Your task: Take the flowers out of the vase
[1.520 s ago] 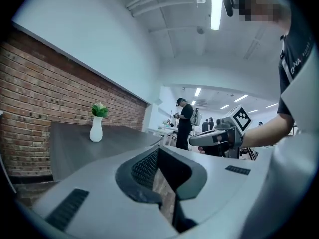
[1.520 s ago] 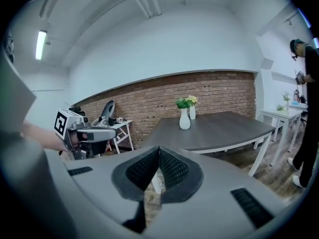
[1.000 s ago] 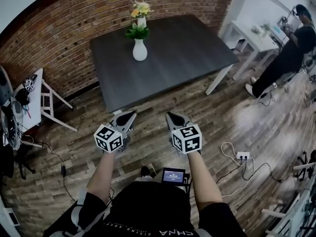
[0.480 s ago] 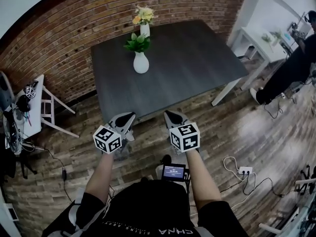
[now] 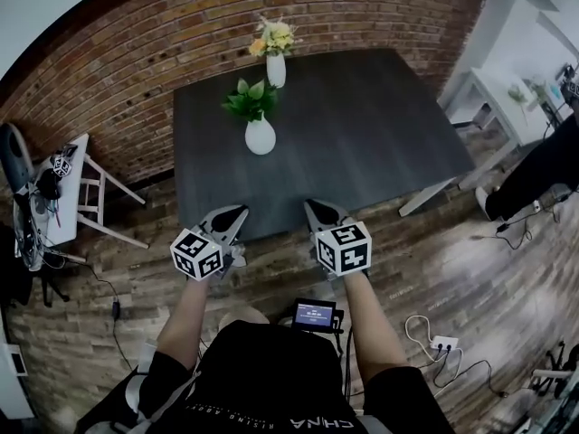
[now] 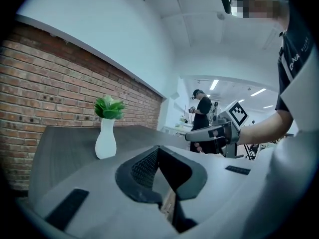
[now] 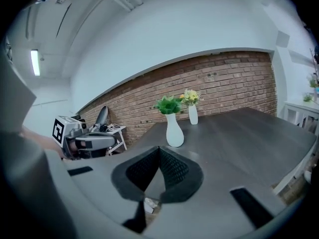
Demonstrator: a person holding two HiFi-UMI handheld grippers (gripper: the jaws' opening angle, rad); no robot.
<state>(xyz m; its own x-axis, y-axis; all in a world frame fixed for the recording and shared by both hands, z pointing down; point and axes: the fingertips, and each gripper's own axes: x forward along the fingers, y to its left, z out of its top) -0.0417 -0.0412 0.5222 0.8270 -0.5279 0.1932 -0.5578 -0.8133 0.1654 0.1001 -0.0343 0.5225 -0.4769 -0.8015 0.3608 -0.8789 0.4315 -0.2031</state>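
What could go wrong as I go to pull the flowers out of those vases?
Both the left claw and right claw are shut; arriving shut could bump the green leaves. The slim near vase may tip when they are pulled. Reaching the far vase past it risks knocking it over.

Dark table (image 5: 362, 143) against brick wall (image 5: 136, 57), wooden floor (image 5: 452, 274)

I've brought my left hand-held gripper (image 5: 237, 212) and right hand-held gripper (image 5: 313, 207) forward across the floor (image 5: 136, 274). Their tips now reach the counter's (image 5: 362, 134) near edge, closer to the vase (image 5: 261, 138).
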